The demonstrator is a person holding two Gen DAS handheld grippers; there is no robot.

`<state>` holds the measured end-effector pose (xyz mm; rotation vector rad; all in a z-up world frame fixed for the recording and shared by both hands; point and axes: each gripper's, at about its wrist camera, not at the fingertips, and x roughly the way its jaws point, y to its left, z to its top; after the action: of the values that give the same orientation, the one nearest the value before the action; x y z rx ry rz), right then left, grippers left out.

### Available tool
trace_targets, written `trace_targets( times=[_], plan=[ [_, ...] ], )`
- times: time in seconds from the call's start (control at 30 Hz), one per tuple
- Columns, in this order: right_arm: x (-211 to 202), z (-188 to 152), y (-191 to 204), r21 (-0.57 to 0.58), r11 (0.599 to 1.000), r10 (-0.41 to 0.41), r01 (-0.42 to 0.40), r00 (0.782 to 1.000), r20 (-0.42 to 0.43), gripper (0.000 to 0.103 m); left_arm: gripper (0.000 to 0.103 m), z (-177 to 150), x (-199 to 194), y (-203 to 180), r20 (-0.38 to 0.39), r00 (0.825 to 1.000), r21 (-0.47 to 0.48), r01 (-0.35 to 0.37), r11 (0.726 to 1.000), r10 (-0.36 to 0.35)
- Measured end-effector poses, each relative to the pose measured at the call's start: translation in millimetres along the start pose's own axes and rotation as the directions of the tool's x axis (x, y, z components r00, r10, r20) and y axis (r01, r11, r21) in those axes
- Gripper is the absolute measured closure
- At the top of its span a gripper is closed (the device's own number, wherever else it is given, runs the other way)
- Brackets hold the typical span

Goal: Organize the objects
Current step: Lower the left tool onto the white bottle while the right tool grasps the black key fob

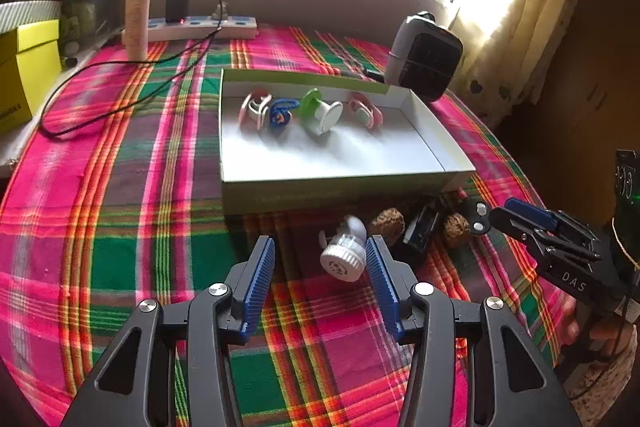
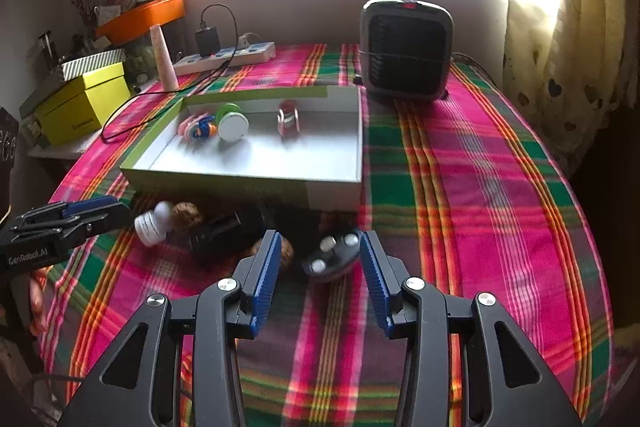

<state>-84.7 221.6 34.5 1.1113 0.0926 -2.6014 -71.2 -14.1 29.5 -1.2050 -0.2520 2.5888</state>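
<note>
A shallow white box [image 1: 344, 179] [image 2: 336, 187] lies on the plaid cloth and holds a pink clip [image 1: 254, 109], a blue piece [image 1: 282, 113], a green-and-white spool [image 1: 322, 115] [image 2: 232, 123] and a pink-red piece [image 1: 364, 113] [image 2: 288, 119]. In front of it lie a white ridged cap piece [image 1: 345, 255] [image 2: 154, 223], two brown walnuts [image 1: 387, 225] [image 1: 455, 229], a black clip [image 1: 422, 227] [image 2: 218, 233] and a black spinner with silver discs [image 2: 334, 255] [image 1: 480, 217]. My left gripper [image 1: 320, 263] is open, with the white piece by its right finger. My right gripper [image 2: 318, 259] is open around the spinner.
A black heater [image 1: 426, 57] [image 2: 406, 47] stands behind the box. A power strip with charger and cable [image 1: 200, 25] [image 2: 228, 55], a beige tube [image 1: 138, 11] and a yellow box [image 1: 24, 67] [image 2: 84, 103] stand at the far left. A curtain [image 2: 568, 27] hangs on the right.
</note>
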Motion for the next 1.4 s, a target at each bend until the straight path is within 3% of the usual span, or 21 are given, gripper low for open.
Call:
trace_targets(
  times=[0.43, 0.97, 1.4],
  plan=[
    [14, -4, -13, 0.077, 0.997, 0.001, 0.002, 0.999, -0.036, 0.060, 0.056, -7, 10, 1, -0.039, 0.999, 0.000, -0.003, 1.000, 0.003],
    [35, 2, -15, 0.071, 0.997, 0.000, 0.006, 0.997, -0.082, 0.060, 0.054, -4, 23, -5, -0.070, 0.998, 0.018, 0.008, 1.000, -0.007],
    [37, 1, -13, 0.052, 0.999, -0.012, 0.016, 0.996, -0.085, 0.061, 0.054, -1, 29, -14, -0.062, 0.998, 0.060, -0.023, 0.998, 0.026]
  ],
)
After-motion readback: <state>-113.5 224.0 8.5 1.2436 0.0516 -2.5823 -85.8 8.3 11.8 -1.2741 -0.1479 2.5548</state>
